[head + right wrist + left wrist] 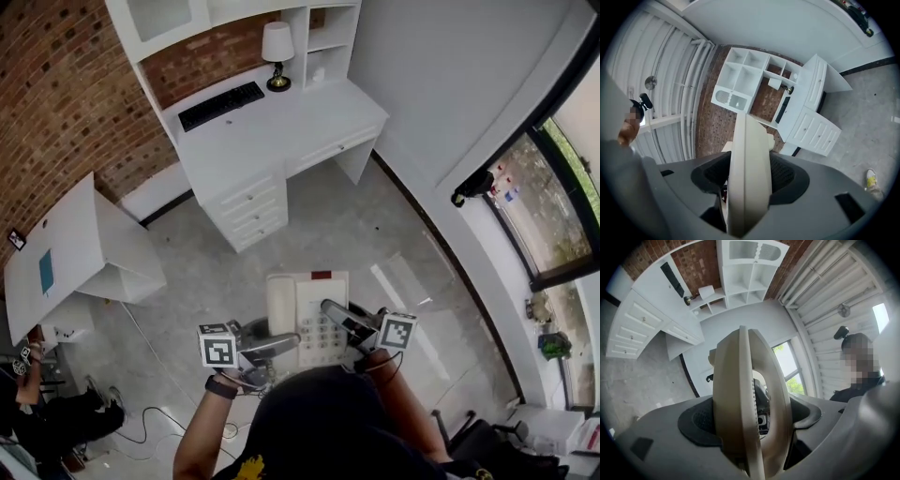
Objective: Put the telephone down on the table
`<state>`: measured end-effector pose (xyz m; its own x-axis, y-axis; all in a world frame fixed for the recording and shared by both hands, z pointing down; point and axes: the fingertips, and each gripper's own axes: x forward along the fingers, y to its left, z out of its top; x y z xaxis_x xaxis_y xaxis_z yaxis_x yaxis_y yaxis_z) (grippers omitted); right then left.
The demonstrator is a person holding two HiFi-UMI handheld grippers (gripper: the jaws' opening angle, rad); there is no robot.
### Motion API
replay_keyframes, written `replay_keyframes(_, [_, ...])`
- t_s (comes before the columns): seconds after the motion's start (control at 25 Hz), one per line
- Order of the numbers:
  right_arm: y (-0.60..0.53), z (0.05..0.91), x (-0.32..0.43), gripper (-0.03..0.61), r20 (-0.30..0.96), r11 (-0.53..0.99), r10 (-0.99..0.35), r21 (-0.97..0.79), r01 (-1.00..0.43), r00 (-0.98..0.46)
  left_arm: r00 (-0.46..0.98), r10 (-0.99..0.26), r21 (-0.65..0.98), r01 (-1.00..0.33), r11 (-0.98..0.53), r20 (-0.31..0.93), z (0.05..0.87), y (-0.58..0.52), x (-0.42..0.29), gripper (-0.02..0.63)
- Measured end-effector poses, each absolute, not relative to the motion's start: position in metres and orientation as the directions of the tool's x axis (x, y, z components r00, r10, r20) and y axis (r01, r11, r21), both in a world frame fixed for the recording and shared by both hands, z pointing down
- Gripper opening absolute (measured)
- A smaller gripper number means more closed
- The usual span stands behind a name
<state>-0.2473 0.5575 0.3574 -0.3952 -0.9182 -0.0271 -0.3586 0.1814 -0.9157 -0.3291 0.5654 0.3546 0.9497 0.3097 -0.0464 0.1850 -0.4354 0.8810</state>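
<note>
Head view: one telephone (314,295) clamped by left hand-held gripper (284,345) and right hand-held gripper (332,311); one lamp (277,49).

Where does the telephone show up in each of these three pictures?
Head view: telephone at low centre.
Left gripper view: telephone edge-on, lower centre.
Right gripper view: telephone edge-on, lower centre.
Shared landmark: the white desk with drawers.

The left gripper (284,344) and right gripper (335,315) apparently clamp the telephone (309,309), well short of the desk (291,127).
</note>
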Motion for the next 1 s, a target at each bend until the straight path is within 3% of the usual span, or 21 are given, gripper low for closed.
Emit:
replay_keyframes(0.4, [0.471,0.365,-0.103,0.232,0.018,0.149,-0.91,-0.918,-0.367,-0.414,0.952,0.303,0.889,0.169,-0.425,-0.036,0.359,0.479,-0.185,0.43])
replay_keyframes(0.72, [0.394,0.375,-0.085,0.232,0.015,0.174,-0.867,-0.927,-0.333,-0.497,0.979,0.199,0.901,0.127,-0.414,-0.046,0.371,0.41,-0.166,0.43])
replay_keyframes(1.0, [0.327,0.393,-0.068,0.232,0.035,0.184,-0.852,-0.914,-0.361,-0.522,0.98,0.191,0.899,0.133,-0.417,-0.056,0.391,0.345,-0.148,0.43])
